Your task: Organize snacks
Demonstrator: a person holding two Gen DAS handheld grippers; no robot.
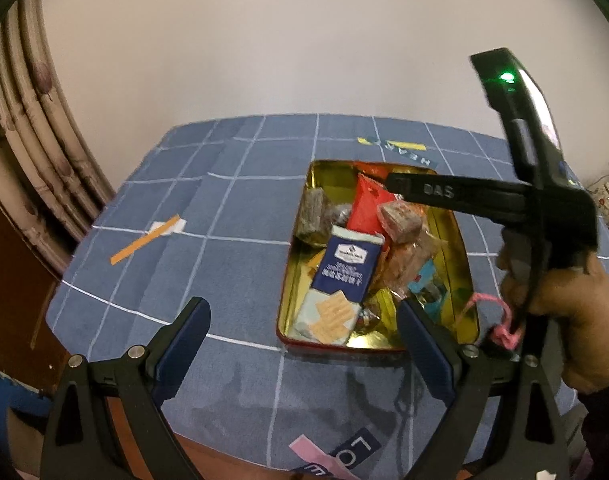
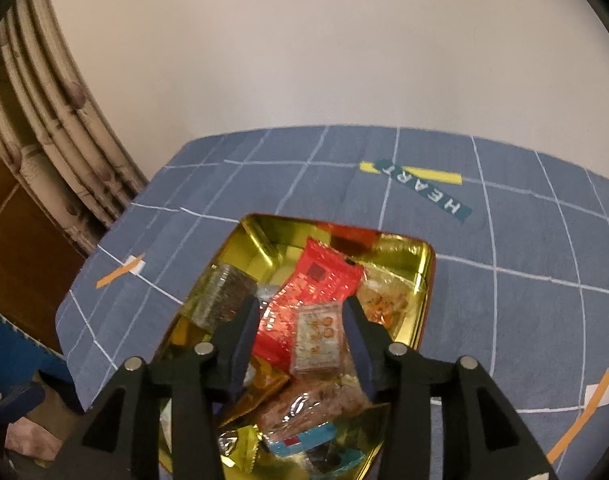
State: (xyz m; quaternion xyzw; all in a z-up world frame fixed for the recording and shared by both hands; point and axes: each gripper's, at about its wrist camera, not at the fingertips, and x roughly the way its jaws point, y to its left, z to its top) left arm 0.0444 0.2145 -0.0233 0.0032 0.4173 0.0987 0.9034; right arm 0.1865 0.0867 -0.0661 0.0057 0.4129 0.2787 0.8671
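A gold-lined tin (image 1: 300, 240) (image 2: 420, 280) with a red outer rim sits on the blue grid tablecloth and holds several wrapped snacks. Among them are a navy cracker pack (image 1: 342, 276), a red packet (image 1: 366, 204) (image 2: 312, 296), a dark bar (image 1: 312, 212) (image 2: 220, 296) and a small clear-wrapped cookie pack (image 1: 400, 218) (image 2: 318, 340). My left gripper (image 1: 304, 320) is open, above the tin's near left corner, holding nothing. My right gripper (image 2: 302, 312) is open over the tin, its fingers on either side of the cookie pack and apart from it. It also shows in the left wrist view (image 1: 400, 184).
The blue tablecloth (image 1: 184, 264) (image 2: 504, 320) has printed labels "HEART" (image 2: 424, 190) and an orange strip (image 1: 144, 240). A curtain (image 1: 32, 140) and brown furniture stand at the left. A white wall is behind the table.
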